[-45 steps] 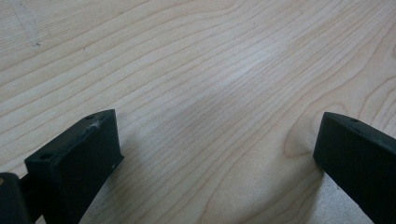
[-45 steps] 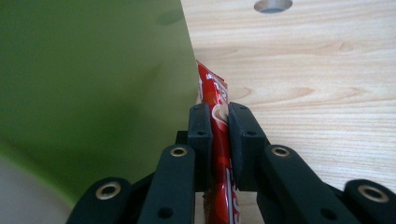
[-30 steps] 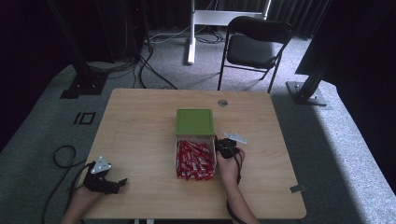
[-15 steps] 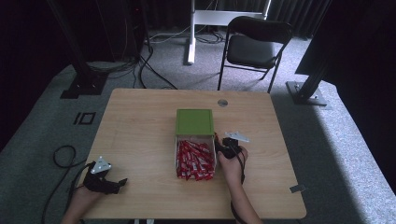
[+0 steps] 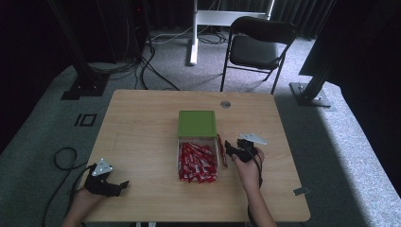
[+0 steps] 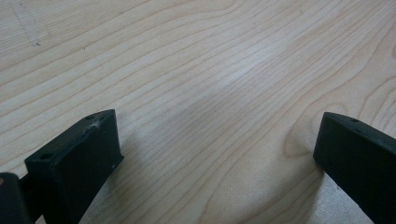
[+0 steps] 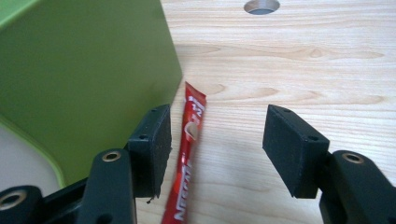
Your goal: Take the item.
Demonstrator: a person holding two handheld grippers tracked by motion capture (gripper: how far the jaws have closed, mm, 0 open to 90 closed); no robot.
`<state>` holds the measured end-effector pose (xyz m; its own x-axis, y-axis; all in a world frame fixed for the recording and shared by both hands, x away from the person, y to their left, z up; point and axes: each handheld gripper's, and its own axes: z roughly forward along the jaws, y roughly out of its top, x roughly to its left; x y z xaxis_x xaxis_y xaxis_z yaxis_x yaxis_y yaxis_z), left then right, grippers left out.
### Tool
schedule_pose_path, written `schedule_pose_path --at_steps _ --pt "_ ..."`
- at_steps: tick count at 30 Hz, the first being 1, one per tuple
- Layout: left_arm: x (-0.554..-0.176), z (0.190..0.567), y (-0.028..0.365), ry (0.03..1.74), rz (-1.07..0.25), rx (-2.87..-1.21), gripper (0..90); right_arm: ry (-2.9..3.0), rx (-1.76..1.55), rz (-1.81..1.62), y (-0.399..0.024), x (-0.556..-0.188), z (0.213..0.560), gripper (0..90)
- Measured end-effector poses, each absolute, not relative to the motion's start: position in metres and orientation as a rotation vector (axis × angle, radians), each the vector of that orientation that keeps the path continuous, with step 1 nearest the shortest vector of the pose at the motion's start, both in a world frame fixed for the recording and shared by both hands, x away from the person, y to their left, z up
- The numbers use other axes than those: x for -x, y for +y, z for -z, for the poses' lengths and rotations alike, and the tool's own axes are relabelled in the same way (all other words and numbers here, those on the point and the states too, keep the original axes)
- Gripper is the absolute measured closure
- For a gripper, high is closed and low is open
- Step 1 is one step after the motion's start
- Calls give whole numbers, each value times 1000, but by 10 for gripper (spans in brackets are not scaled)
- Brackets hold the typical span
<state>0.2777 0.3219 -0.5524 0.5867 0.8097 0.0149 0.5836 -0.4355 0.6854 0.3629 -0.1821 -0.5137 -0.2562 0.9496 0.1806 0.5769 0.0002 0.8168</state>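
A green-lidded box stands mid-table, its clear front part heaped with red sachets. One red sachet lies flat on the wood just right of the box. My right gripper is open, low over the table, its jaws on either side of that sachet; the left jaw is next to the green wall. My left gripper rests open at the table's near left corner, bare wood between its jaws.
The wooden table has a round cable hole near its far edge. A black folding chair stands beyond the table. Cables run on the carpet at the left.
My right gripper has shifted slightly left and down toward the loose sachet beside the box. The left gripper has not moved.
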Motion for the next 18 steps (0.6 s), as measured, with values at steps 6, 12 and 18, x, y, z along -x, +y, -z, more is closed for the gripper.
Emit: schedule_pose_path --at_steps 6,12,18 --pt "-278 552 322 1101 -456 -2174 15 1836 -1586 -1156 -198 -359 515 372" --pt "-278 552 322 1101 -456 -2174 15 1827 -1594 -1131 -215 -354 520 341" --pt "-278 552 322 1102 -455 -2173 15 1793 -1627 -1098 -237 -347 524 310"
